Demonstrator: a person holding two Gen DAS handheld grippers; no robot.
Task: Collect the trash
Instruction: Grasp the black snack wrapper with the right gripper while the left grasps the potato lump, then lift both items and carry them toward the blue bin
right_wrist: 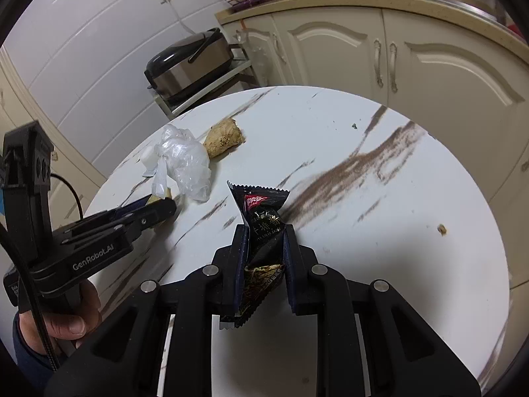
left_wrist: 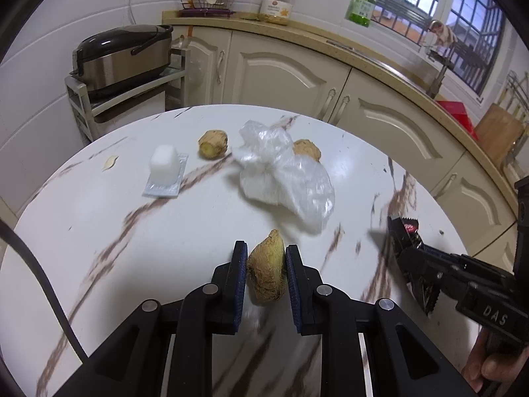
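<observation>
- Left wrist view: your left gripper (left_wrist: 266, 264) has its blue pads against both sides of a yellowish ginger piece (left_wrist: 267, 273), clamped on it just above the marble-patterned table (left_wrist: 99, 218).
- Ahead of those fingers lies a crumpled clear plastic bag (left_wrist: 284, 178); it hides most of a second ginger piece (left_wrist: 308, 150) behind it.
- Farther ahead to the left sit a third ginger piece (left_wrist: 213, 144) and a white block on a flat packet (left_wrist: 164, 173).
- Right wrist view: your right gripper (right_wrist: 264, 251) is clamped on a black sauce sachet (right_wrist: 263, 228); its lower end disappears between the fingers.
- Your right hand (left_wrist: 489, 367) is cut off at the frame edge in the left wrist view.
</observation>
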